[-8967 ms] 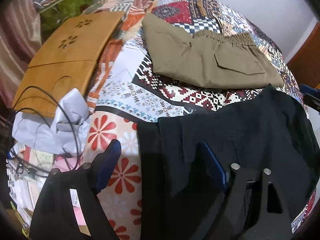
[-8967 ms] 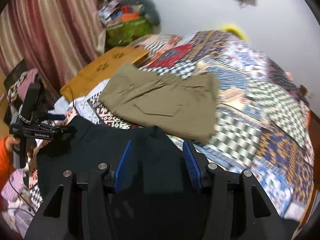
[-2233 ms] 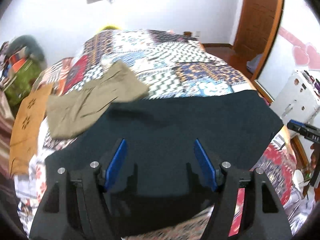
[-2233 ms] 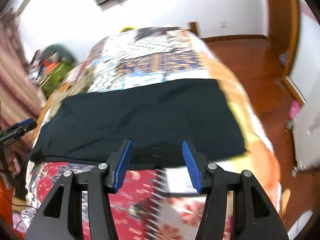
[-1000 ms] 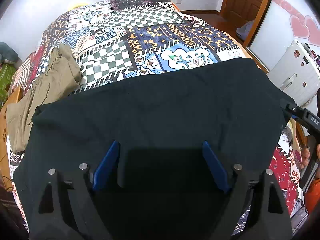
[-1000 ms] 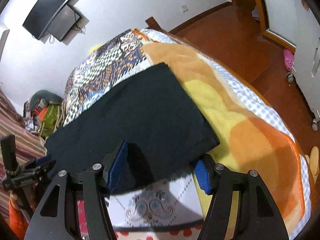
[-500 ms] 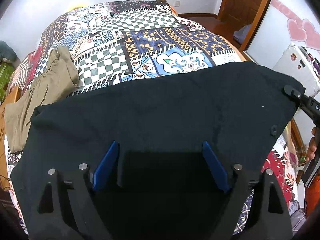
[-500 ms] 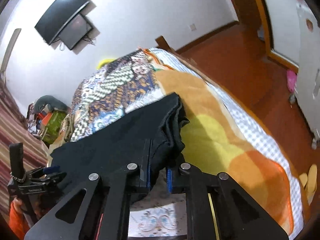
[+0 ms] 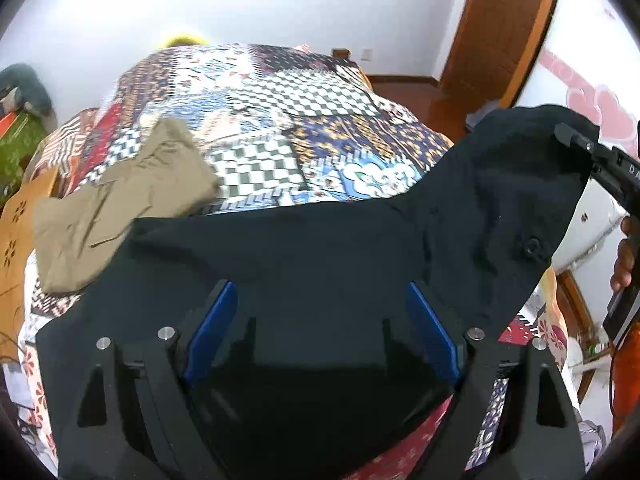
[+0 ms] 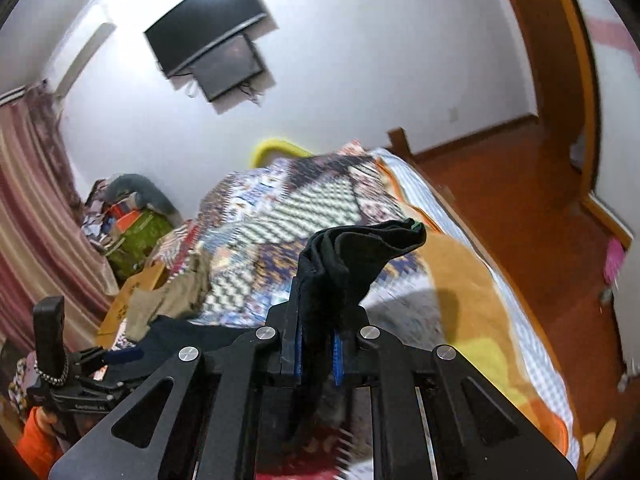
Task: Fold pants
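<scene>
The black pants lie across the near edge of the bed, one end lifted. The right gripper pinches that raised end between its fingers; the left gripper hovers over the cloth, fingers spread wide. To fold cleanly, I would carry the lifted end across level and match edges before letting go. Folded khaki pants lie just beyond the black pants and could get caught under the fold.
</scene>
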